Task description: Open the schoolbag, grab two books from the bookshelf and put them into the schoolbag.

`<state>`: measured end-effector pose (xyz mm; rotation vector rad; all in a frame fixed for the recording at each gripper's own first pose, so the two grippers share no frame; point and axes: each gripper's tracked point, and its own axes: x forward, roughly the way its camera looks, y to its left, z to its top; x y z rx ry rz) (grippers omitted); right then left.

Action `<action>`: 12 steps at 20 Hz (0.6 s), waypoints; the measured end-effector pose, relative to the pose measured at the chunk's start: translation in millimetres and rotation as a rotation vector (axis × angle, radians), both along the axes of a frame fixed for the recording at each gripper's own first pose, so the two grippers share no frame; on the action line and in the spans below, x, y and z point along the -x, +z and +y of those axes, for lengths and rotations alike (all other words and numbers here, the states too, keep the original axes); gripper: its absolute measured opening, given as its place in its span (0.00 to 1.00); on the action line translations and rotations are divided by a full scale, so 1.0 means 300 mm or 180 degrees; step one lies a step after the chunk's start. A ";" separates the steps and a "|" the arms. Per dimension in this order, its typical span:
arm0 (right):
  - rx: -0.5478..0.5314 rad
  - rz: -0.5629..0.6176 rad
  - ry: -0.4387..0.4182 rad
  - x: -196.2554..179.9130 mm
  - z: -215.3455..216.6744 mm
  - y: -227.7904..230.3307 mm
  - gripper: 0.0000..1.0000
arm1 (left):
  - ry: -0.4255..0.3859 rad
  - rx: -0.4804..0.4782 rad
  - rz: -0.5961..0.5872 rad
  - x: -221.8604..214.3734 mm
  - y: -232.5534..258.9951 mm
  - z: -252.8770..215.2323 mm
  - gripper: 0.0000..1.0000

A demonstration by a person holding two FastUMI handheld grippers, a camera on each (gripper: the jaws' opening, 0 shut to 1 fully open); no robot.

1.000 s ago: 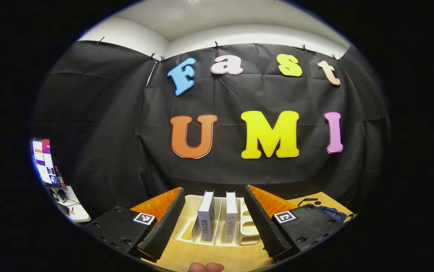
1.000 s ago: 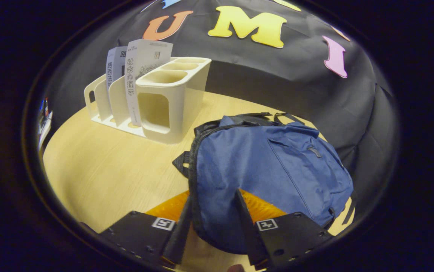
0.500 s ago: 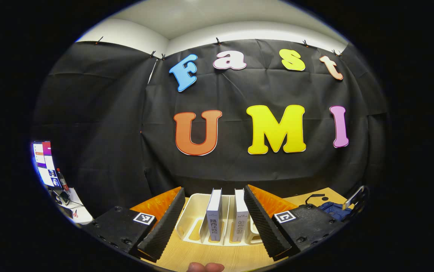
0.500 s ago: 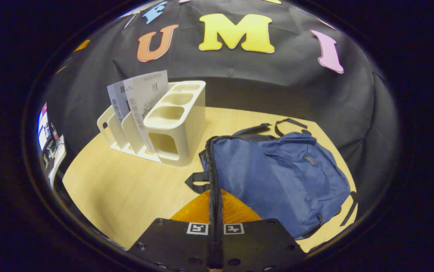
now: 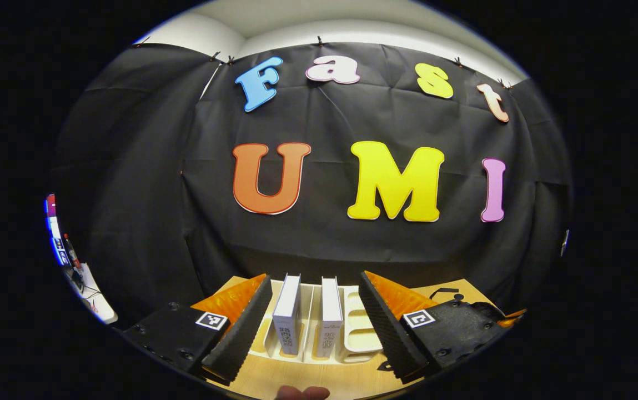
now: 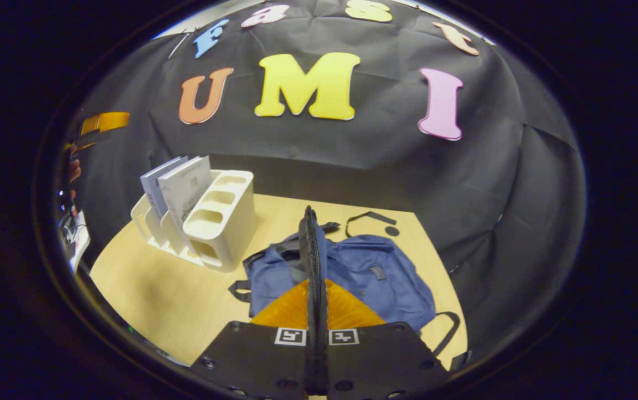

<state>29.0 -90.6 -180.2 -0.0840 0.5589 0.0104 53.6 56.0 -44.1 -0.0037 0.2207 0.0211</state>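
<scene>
Cream bookshelf (image 6: pixel 216 222): far left on the table, both books (image 6: pixel 177 189) standing in it.
Left gripper (image 5: pixel 313 319): released, facing the books.
Right gripper (image 6: pixel 313 289): clenched on the schoolbag (image 6: pixel 374 272) edge, lifting it open.
Left: both books.

A light wooden table (image 6: pixel 157 289) is seen against the booth's black cloth wall. Two things are carried directly on it. A cream plastic bookshelf rack (image 6: pixel 224 222) with upright dividers is set toward the table's back left in the right gripper view, and a blue fabric schoolbag (image 6: pixel 374 278) with black straps is laid just beside it, its straps spread over the tabletop toward the wall.
</scene>
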 end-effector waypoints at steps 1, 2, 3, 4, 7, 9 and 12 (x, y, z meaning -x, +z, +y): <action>0.0031 -0.0018 -0.0054 -0.006 -0.059 0.032 0.00 | -0.0031 -0.0008 0.0040 -0.026 0.002 -0.012 0.99; 0.0064 -0.0035 -0.0101 -0.012 -0.113 0.057 0.00 | -0.0087 -0.0011 0.0098 -0.055 -0.006 -0.023 0.99; 0.0081 -0.0054 -0.0144 -0.019 -0.161 0.080 0.00 | -0.0133 -0.0017 0.0179 -0.080 -0.020 -0.032 0.99; 0.0087 -0.0067 -0.0179 -0.028 -0.205 0.095 0.00 | -0.0170 -0.0035 0.0286 -0.108 -0.032 -0.040 0.99; 0.0073 -0.0038 -0.0265 -0.050 -0.329 0.115 0.00 | -0.0251 -0.0065 0.0558 -0.186 -0.060 -0.058 0.99; 0.0033 -0.0012 -0.0300 -0.067 -0.391 0.119 0.00 | -0.0284 -0.0067 0.0708 -0.241 -0.087 -0.080 0.99; 0.0005 0.0031 -0.0337 -0.095 -0.466 0.108 0.00 | -0.0408 -0.0016 0.0988 -0.298 -0.132 -0.123 0.98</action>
